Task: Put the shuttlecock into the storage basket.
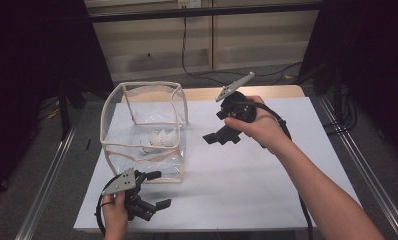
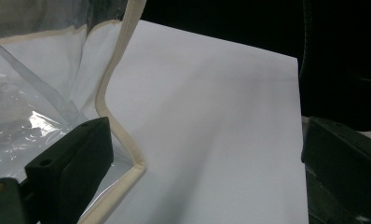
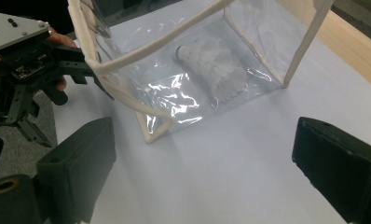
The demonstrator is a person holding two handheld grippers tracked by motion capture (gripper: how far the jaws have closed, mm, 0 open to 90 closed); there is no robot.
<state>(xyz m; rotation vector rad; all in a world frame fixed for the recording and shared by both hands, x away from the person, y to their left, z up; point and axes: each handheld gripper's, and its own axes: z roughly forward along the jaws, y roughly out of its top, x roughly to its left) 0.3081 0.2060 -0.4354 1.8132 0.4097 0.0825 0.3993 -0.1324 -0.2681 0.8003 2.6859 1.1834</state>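
Note:
A clear plastic cube bag (image 1: 143, 125) with cream trim stands open-topped on the white table (image 1: 247, 175), left of centre. A white shuttlecock (image 1: 159, 141) lies on its side on the bag's floor, cork end toward the left gripper in the right gripper view (image 3: 211, 70). My left gripper (image 1: 159, 190) is open at the table's front left, its upper jaw close by the bag's front bottom corner (image 2: 127, 172). My right gripper (image 1: 219, 137) hovers open to the right of the bag, looking at the bag (image 3: 174, 88) and at the left gripper (image 3: 34, 60).
Bare white table surface (image 2: 211, 116) spreads right of the bag and toward the front. A wooden edge (image 1: 267, 92) runs along the far side. Metal rails (image 1: 367, 175) flank the table, and black cables (image 1: 202, 72) lie on the floor behind.

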